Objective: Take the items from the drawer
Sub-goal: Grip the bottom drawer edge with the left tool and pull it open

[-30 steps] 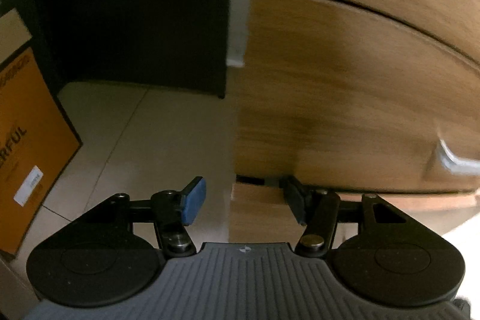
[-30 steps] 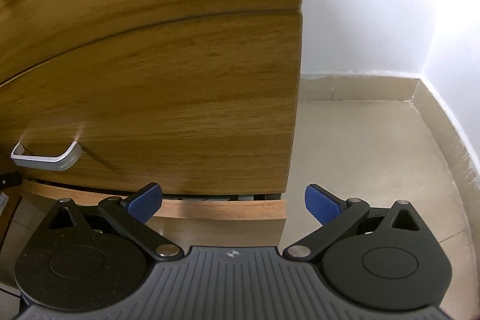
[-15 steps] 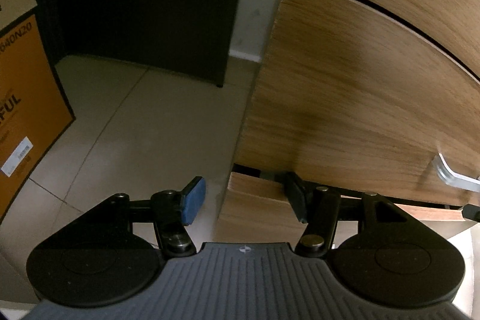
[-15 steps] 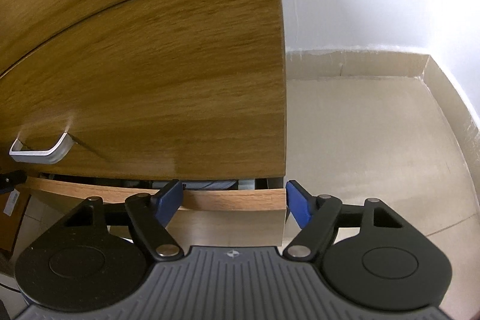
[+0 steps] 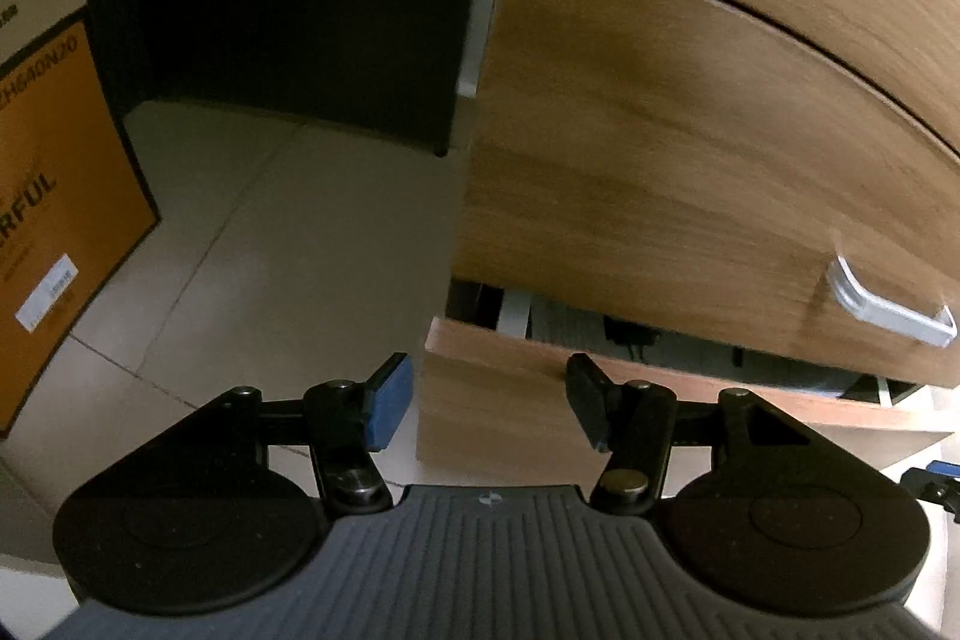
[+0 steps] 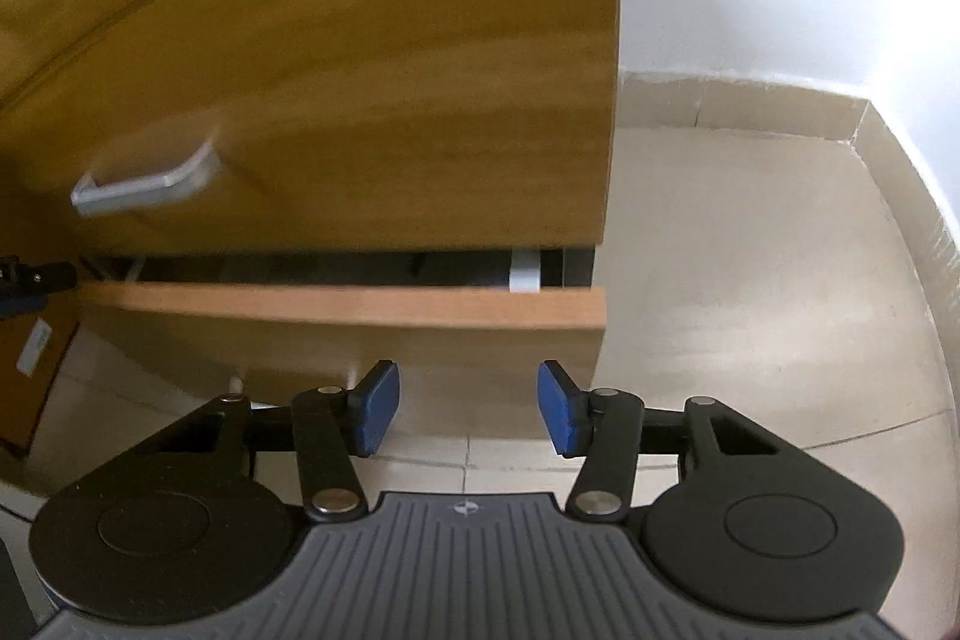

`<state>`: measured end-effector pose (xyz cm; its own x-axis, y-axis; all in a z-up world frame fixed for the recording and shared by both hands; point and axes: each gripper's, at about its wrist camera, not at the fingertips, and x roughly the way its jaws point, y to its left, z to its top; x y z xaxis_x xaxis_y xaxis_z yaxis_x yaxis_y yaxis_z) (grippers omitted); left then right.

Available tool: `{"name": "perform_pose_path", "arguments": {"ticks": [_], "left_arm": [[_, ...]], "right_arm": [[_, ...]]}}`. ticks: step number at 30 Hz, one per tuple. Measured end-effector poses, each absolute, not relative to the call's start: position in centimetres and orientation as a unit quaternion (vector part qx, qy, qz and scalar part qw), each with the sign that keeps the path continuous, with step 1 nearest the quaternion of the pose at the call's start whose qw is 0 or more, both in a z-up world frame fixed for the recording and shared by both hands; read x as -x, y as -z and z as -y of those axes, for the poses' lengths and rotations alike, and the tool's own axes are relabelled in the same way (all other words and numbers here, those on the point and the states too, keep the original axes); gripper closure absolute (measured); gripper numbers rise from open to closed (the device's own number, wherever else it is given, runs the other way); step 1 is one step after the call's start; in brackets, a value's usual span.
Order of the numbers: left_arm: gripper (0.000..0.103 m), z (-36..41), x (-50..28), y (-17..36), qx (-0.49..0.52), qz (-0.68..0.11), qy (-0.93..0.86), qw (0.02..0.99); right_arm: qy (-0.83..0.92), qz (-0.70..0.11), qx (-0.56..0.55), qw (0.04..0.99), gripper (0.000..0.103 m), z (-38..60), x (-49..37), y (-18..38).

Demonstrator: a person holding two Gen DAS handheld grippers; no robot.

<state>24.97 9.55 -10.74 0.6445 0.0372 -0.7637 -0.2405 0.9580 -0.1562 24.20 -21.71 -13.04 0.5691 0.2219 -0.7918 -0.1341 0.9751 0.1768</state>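
Left hand-held gripper [image 5: 487, 403]: jaws partly apart, straddling the near left corner of the bottom drawer [image 5: 498, 400], contact not discernible. Right hand-held gripper [image 6: 467, 407]: jaws have just been closing yet stand apart on nothing, below the drawer front. The drawer is slightly pulled out beneath the handled drawer [image 6: 360, 100], its contents dark and unclear

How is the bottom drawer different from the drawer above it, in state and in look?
The bottom drawer is pulled out partly, so its top edge and a dark gap behind it show; the drawer above is shut, flush with the cabinet. The drawer above carries a silver handle on its front; no handle shows on the bottom drawer in either view. Some dark items are dimly visible inside the bottom drawer; nothing of the inside of the drawer above shows. Both have wood-grain fronts.
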Motion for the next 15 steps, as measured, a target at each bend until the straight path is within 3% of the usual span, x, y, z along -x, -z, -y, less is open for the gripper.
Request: {"name": "perform_pose_path", "arguments": {"ticks": [4,9,15], "left_arm": [[0.045,-9.7,-25.8,10.5,0.132,-0.409,-0.081,0.899],[0.057,-9.6,-27.0,10.8,0.121,-0.418,-0.085,0.896],[0.058,-9.3,-26.7,10.8,0.116,-0.425,-0.075,0.895]], "right_arm": [[-0.096,-0.443,-0.041,0.89,0.046,21.0,-24.7,12.7],[-0.077,-0.444,-0.04,0.892,0.05,22.3,-26.3,13.0],[-0.048,-0.421,-0.022,0.906,0.05,22.9,-25.5,12.3]]}}
